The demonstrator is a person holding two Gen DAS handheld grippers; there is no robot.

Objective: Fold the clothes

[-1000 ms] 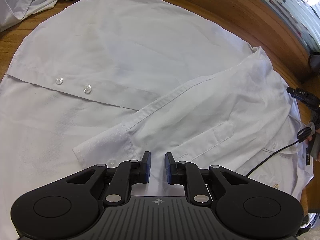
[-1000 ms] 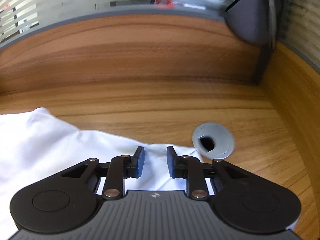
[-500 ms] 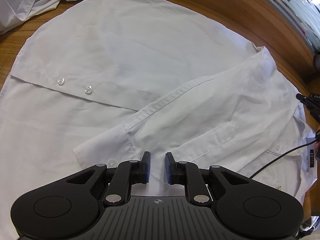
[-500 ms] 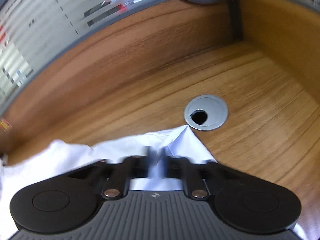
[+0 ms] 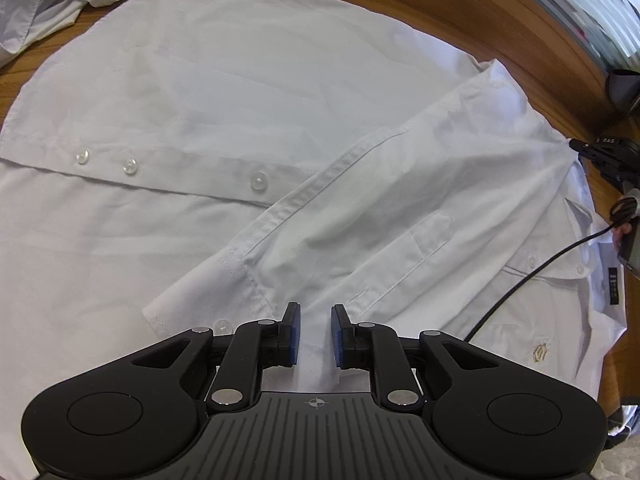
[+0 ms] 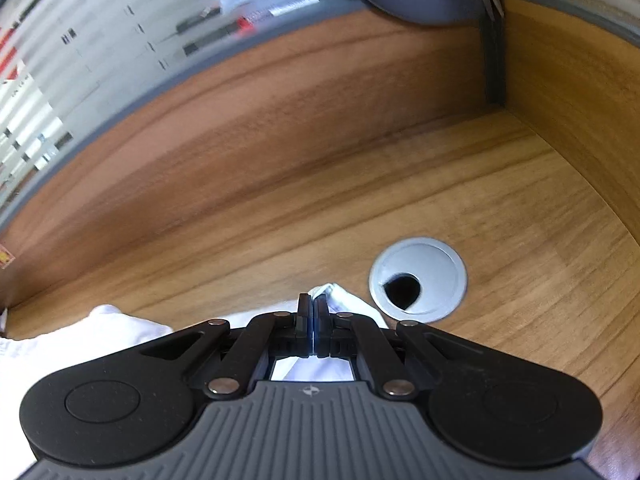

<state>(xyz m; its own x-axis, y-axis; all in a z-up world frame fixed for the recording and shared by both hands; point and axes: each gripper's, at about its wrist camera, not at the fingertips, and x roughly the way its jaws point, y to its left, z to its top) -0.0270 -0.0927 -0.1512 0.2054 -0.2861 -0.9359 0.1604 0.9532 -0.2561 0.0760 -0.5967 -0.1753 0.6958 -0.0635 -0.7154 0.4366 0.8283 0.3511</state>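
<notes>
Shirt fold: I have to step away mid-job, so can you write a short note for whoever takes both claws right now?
Left claw: jaws slightly apart, fabric of the shirt between them; whether the pads press on it I cannot tell.
Right claw: jaws have just closed, shut on a shirt corner beside the desk grommet.
Shirt lies buttoned and flat on the desk, one sleeve already folded across the front, cuff near the left claw.
A second garment is bunched at the far left.
Left: probably fold the held side in, then the remaining folds; the other garment is unfolded.
</notes>
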